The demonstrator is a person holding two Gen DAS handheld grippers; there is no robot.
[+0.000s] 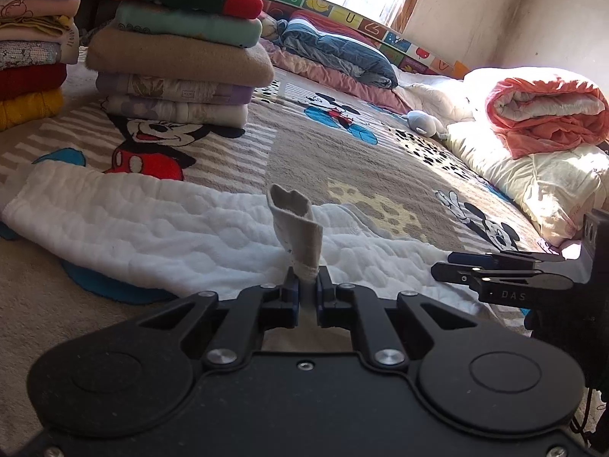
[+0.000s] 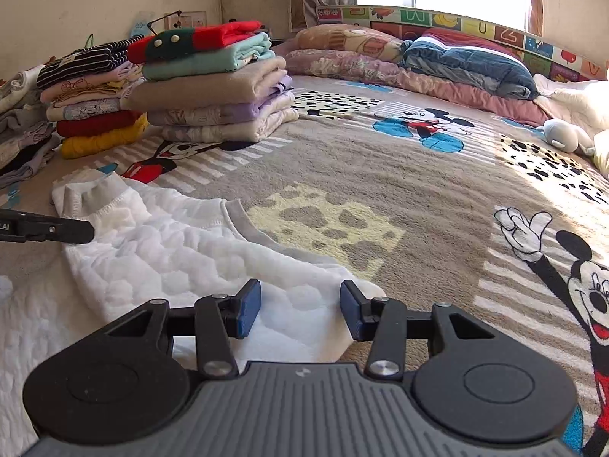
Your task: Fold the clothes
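Note:
A white quilted garment (image 1: 133,228) lies spread on the cartoon-print blanket (image 1: 304,160). My left gripper (image 1: 305,278) is shut on the garment's grey ribbed cuff (image 1: 295,224), which sticks up from between the pads. My right gripper (image 1: 445,263) comes in from the right, low over the garment's edge. In the right wrist view the right gripper (image 2: 300,306) is open over the near end of the white garment (image 2: 171,251), with nothing pinched between its blue pads (image 2: 247,312). The left gripper (image 2: 76,230) shows at the left edge, by the grey cuff (image 2: 91,194).
Two stacks of folded clothes (image 1: 179,61) (image 1: 30,38) stand at the back left. Pillows and a blue quilt (image 1: 335,49) line the headboard. A rolled pink blanket (image 1: 548,110) on cream bedding lies at the right. A small plush toy (image 1: 422,122) rests nearby.

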